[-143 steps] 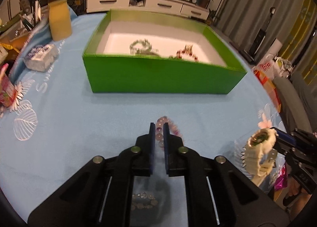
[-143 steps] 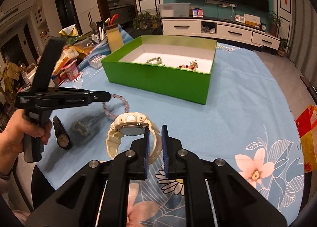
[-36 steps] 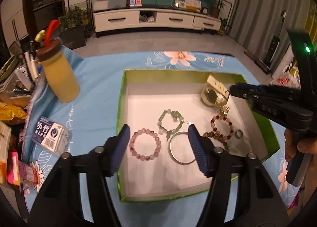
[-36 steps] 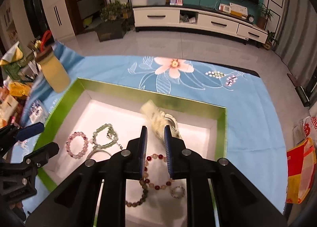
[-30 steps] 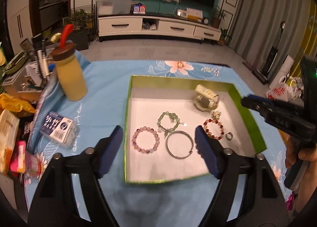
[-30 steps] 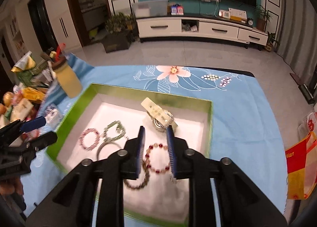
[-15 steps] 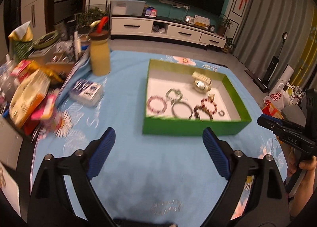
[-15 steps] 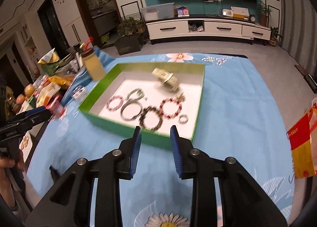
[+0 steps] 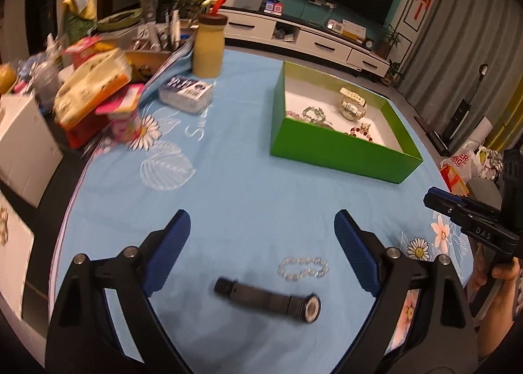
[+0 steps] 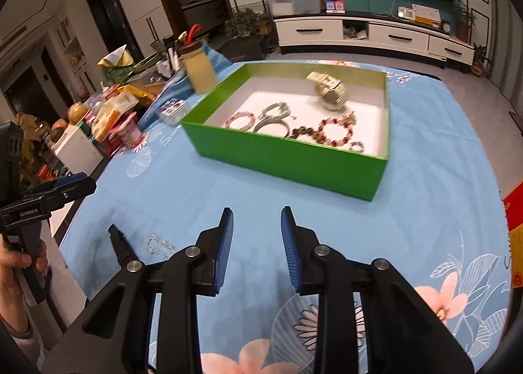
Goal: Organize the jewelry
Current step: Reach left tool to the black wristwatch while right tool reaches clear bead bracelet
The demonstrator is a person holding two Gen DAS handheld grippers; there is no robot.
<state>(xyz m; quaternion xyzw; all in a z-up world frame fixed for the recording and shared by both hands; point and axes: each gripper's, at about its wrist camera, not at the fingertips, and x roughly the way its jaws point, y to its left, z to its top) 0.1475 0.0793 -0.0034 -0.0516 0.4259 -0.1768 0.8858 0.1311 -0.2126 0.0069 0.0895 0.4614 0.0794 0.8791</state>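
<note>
So both hand-held grippers have pulled back from the green box (image 9: 340,148), where the pink bracelet (image 10: 239,119) and cream watch (image 10: 330,89) now sit, so that's two pieces sorted. The left hand-held gripper (image 9: 261,256) has just spread wide and is empty over the black watch (image 9: 271,299) and clear bracelet (image 9: 302,268) on the surface (image 9: 235,184). The right hand-held gripper (image 10: 256,245) is part open, holding nothing.

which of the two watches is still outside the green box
The black watch, lying flat on the blue cloth between the left gripper's open fingers; the cream watch already sits inside the box.
</note>
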